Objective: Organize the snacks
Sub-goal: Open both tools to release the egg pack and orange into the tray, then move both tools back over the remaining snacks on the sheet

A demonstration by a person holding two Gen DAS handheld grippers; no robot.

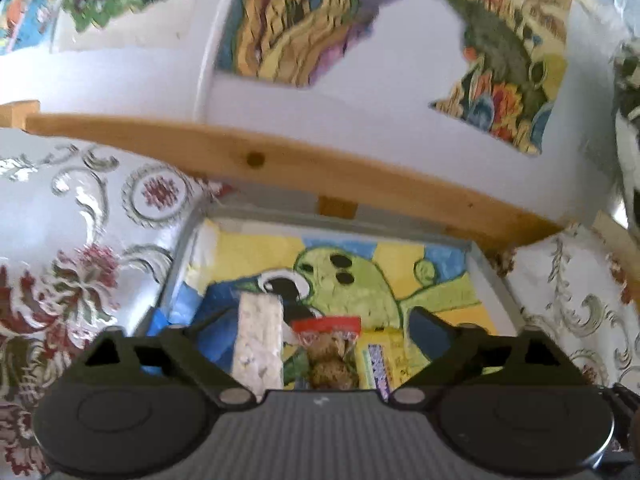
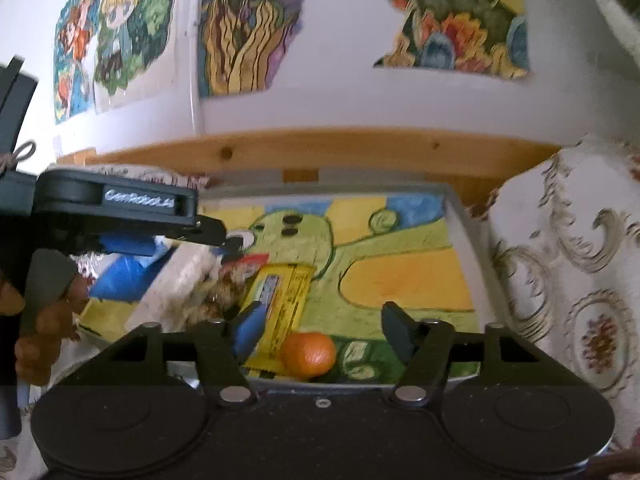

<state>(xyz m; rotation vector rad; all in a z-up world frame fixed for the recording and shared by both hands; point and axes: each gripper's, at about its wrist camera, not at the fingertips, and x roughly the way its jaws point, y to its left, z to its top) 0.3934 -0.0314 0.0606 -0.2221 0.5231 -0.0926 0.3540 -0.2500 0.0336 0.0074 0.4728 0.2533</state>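
Note:
A grey tray lined with a green-and-yellow cartoon drawing holds snacks: a white puffed-rice bar, a clear bag of brown cookies with a red top and a yellow packet. My left gripper is open above them with nothing between its fingers. In the right wrist view the same tray holds the yellow packet, the cookies and an orange mandarin. My right gripper is open just over the mandarin. The left gripper shows at the left.
A wooden rail runs behind the tray, below a white wall with colourful pictures. A floral patterned cloth covers the surface on both sides of the tray, also at the right in the right wrist view.

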